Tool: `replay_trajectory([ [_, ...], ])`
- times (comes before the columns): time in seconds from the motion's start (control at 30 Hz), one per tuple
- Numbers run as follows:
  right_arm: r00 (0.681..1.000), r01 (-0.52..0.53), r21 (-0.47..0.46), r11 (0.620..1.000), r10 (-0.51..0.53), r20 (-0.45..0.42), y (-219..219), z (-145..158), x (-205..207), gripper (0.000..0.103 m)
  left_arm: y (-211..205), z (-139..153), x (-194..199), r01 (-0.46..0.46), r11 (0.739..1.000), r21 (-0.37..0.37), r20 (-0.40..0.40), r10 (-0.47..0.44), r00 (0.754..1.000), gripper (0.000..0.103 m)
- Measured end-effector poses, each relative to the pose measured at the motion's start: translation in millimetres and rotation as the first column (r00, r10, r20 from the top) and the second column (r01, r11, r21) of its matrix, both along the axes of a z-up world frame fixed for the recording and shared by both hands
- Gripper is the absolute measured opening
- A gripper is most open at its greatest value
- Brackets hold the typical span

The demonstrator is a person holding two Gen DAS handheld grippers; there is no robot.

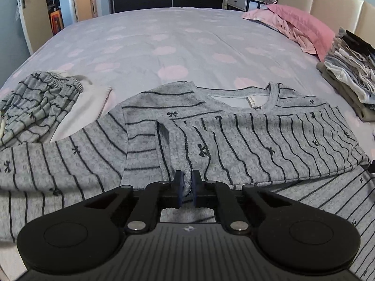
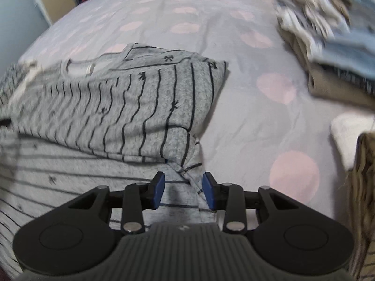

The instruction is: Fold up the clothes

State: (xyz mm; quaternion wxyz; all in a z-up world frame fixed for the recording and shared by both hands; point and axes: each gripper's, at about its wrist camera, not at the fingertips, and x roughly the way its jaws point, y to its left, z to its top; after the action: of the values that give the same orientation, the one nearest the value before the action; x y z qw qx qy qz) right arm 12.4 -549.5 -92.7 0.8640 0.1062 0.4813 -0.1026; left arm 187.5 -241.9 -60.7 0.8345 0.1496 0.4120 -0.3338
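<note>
Grey striped knit, dotted with small black bows, made up the pyjama top [image 1: 234,126] that lay spread across the near part of the bed [image 1: 164,42], neckline away from the cameras. Its right sleeve [image 1: 281,140] had already been laid across the chest, while the left sleeve [image 1: 58,159] stretched out flat to the side, so the fold looked to be at an early stage: one sleeve in, one to go, and the body not yet doubled.

The left hand-held gripper [image 1: 187,182] was closed on the cuff end of the folded-over sleeve, a ridge of fabric pinched between its blue pads [image 1: 178,182]. The right hand-held gripper [image 2: 182,187] stood with its jaws apart above the top's right side edge; a fold of cloth lay between the pads without being pressed.

Matching striped trousers [image 1: 35,107] and a white garment [image 1: 86,107] sat crumpled at the left, seemingly waiting their turn. A stack of folded clothes [image 1: 349,75] rose at the far right beside a pink pillow [image 1: 302,25], well apart from the top.

Beyond the neckline the dotted sheet lay open and flat, giving ample room to work. At the right, bare bedding ran between the top's edge and the stack, though a white towel-like piece [image 2: 349,138] lay near that side.
</note>
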Motion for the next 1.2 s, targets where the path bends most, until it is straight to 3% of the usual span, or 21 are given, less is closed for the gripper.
replay_trajectory([
  [0.2,0.995,-0.101,-0.219,0.97,0.101,-0.012,21.6,-10.6,8.2,0.038,5.0,0.2,-6.1,-0.024,1.0,0.016,-0.021,0.024,0.999,0.005],
  [0.27,0.995,-0.103,-0.236,0.966,0.102,-0.018,22.0,-12.6,9.2,0.009,5.4,-7.7,-6.4,-0.027,0.997,0.071,-0.015,0.028,0.999,0.005],
  [0.37,0.993,-0.107,-0.241,0.965,0.092,-0.076,14.6,-19.1,8.6,0.008,9.6,-24.6,-1.6,-0.035,0.993,0.115,-0.045,0.04,0.998,0.004],
  [0.5,0.994,-0.064,-0.153,0.986,0.049,-0.097,-4.9,-20.7,3.6,0.009,10.4,-29.2,0.0,-0.036,0.992,0.119,-0.062,0.044,0.997,0.005],
  [0.6,0.993,-0.022,-0.112,0.993,0.009,-0.117,-18.4,-13.1,0.8,0.025,11.9,-22.1,3.9,-0.041,0.993,0.112,-0.089,0.051,0.995,0.016],
  [0.73,0.996,0.081,0.027,0.996,-0.08,-0.041,-47.3,13.6,-7.4,0.029,20.2,-6.8,11.7,-0.055,0.996,0.067,-0.082,0.061,0.995,0.027],
  [0.8,0.992,0.125,0.086,0.988,-0.127,0.013,-59.7,25.9,-6.9,0.035,21.0,0.7,18.9,-0.06,0.998,0.029,-0.072,0.062,0.995,0.03],
  [0.9,0.975,0.201,0.169,0.965,-0.214,0.064,-74.7,34.7,3.9,0.037,19.7,3.8,35.1,-0.091,0.996,-0.017,-0.06,0.089,0.994,0.038],
  [1.03,0.942,0.308,0.245,0.919,-0.33,0.054,-87.9,30.0,24.0,0.037,13.5,-1.0,58.2,-0.125,0.99,-0.063,-0.072,0.121,0.99,0.039],
  [1.2,0.938,0.322,0.266,0.909,-0.344,0.04,-87.9,23.3,41.5,0.038,-5.7,-13.9,78.0,-0.106,0.991,-0.078,-0.053,0.102,0.993,0.039],
])
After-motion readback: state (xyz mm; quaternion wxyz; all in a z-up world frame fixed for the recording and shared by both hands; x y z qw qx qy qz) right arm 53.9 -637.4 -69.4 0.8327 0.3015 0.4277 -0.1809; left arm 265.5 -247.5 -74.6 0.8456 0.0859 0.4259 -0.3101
